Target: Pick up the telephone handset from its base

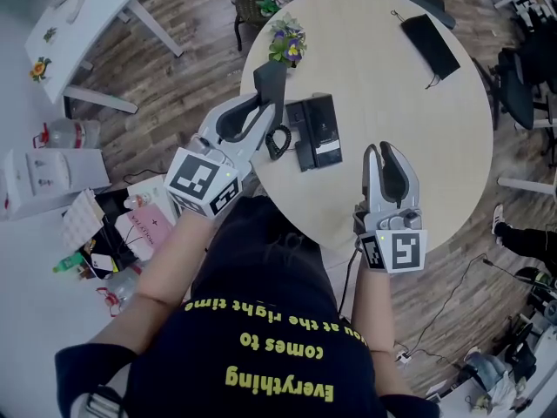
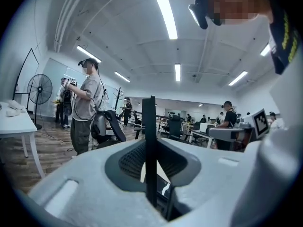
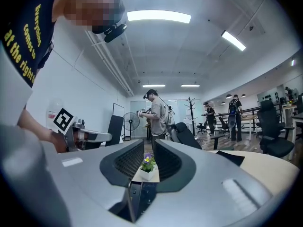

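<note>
Black telephone handset (image 1: pixel 271 78) — off its base, gripped in our left gripper (image 1: pixel 265 109).
We clamp it edge-on, just left of the black rectangular base (image 1: pixel 313 131); our right gripper (image 1: pixel 380 149) is slightly parted and empty. Pickup looks done — next, hold steady, minding the coiled cord (image 1: pixel 278 142).

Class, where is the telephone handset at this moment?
In the head view, the handset is left of centre, clamped in the left gripper, lifted between the flower pot and its base.
</note>
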